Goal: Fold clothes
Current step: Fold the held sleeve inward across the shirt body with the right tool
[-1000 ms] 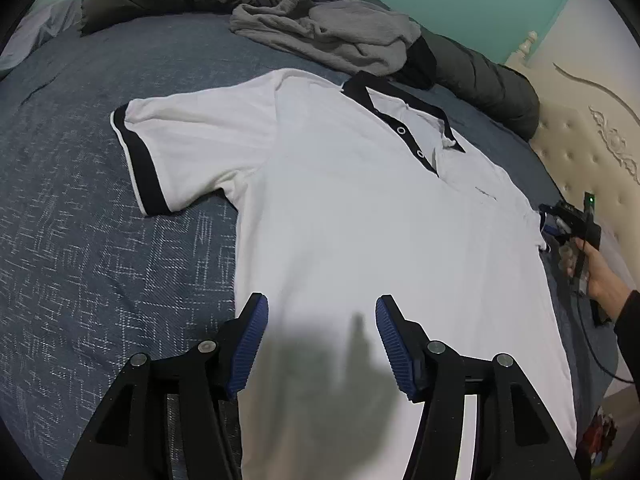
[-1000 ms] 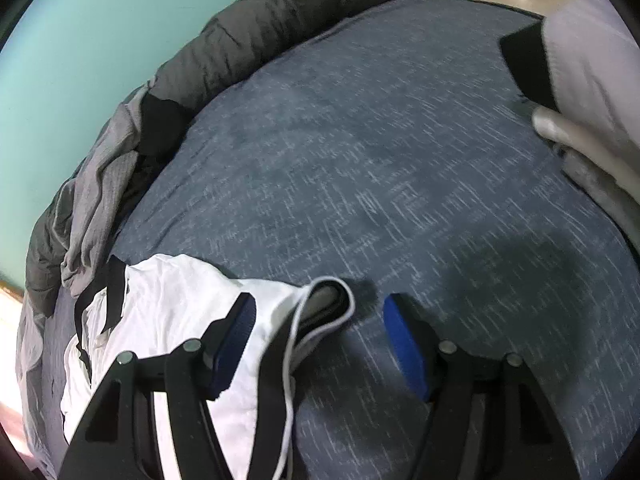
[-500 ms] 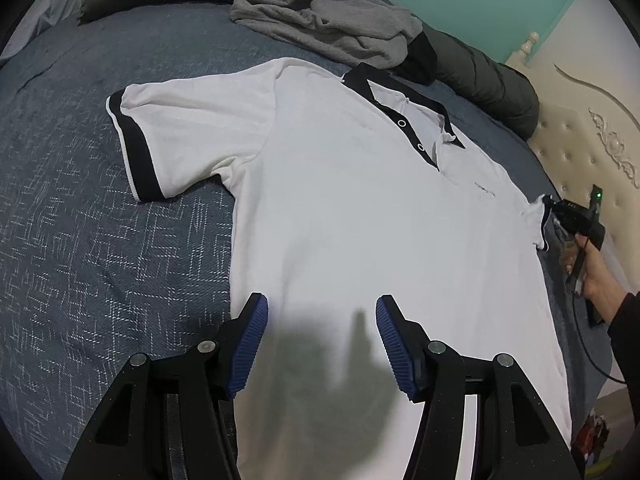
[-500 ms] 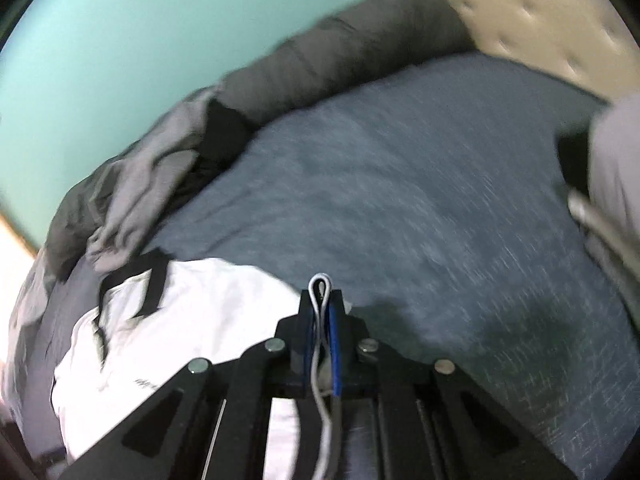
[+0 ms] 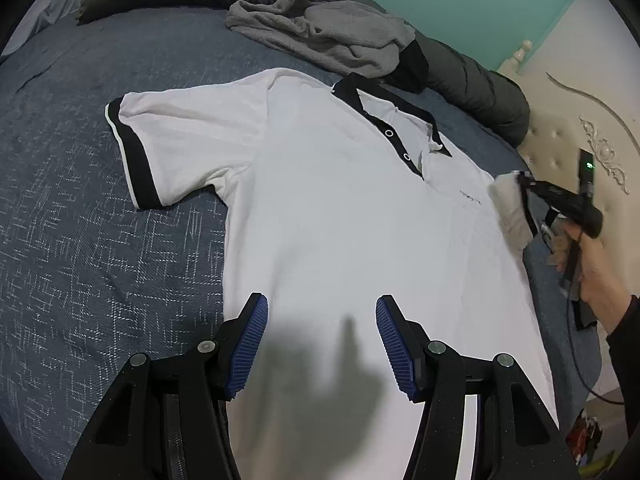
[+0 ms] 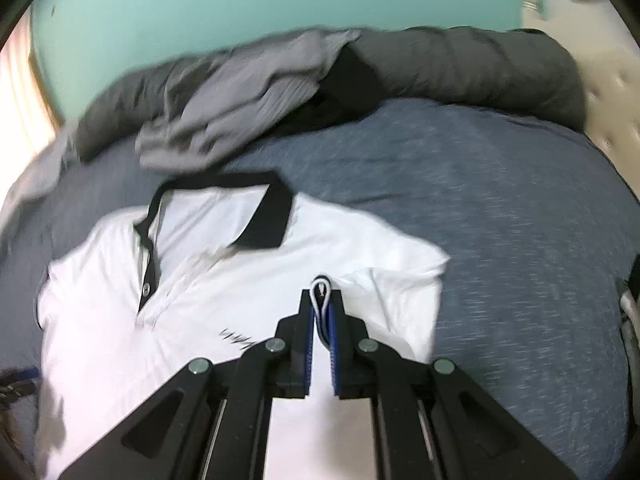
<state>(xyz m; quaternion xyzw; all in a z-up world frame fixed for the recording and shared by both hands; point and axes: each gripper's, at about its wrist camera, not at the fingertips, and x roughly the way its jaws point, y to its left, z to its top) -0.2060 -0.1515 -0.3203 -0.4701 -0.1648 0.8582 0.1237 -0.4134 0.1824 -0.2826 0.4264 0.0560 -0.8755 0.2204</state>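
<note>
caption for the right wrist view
Right claw shut on the white polo's sleeve cuff, above the blue bedspread.

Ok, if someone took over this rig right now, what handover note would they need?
Right gripper: shut on the black-trimmed sleeve cuff of the white short-sleeved polo shirt, lifted over the chest.
Left gripper: open, empty, above the shirt's lower body.
Shirt lies face up on the blue-grey bedspread; other sleeve spread flat. Crumpled grey garment waits near the wall.
Done: first sleeve fold begun. Left: lay it down, fold the other sleeve, fold the body.
</note>
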